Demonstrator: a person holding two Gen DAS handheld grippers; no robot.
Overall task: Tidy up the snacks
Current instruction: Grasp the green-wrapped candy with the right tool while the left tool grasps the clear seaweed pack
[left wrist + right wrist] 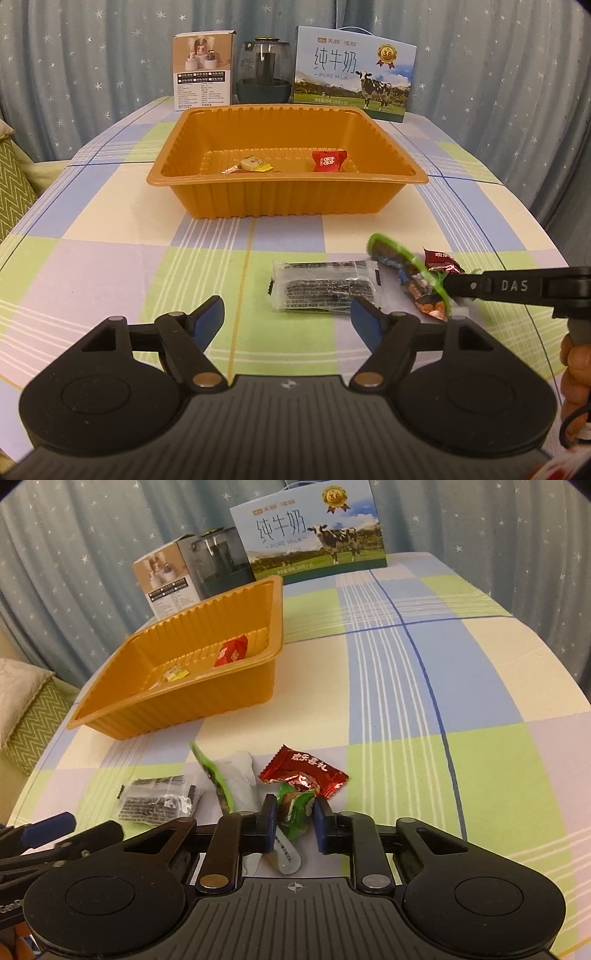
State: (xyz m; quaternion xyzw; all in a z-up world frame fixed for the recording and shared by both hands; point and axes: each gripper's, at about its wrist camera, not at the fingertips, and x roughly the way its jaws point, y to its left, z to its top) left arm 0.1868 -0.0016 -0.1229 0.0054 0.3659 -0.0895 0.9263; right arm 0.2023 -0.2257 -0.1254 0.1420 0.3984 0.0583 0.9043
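Observation:
An orange tray (288,192) stands mid-table and holds a yellow candy (251,165) and a red candy (328,160). In front of it lie a clear packet with black contents (325,286), a green-edged snack packet (406,266) and a dark red candy (441,264). My left gripper (288,314) is open, just short of the clear packet, with nothing between its pads. My right gripper (295,821) is shut on the green packet (295,808), with the dark red candy (304,775) just beyond its tips. The tray (177,705) lies to its far left.
At the table's far edge stand a milk box (354,74), a dark glass jar (264,74) and a small white box (203,70), in front of a starred curtain. A cushion (14,177) sits off the left edge. A hand (576,369) holds the right gripper.

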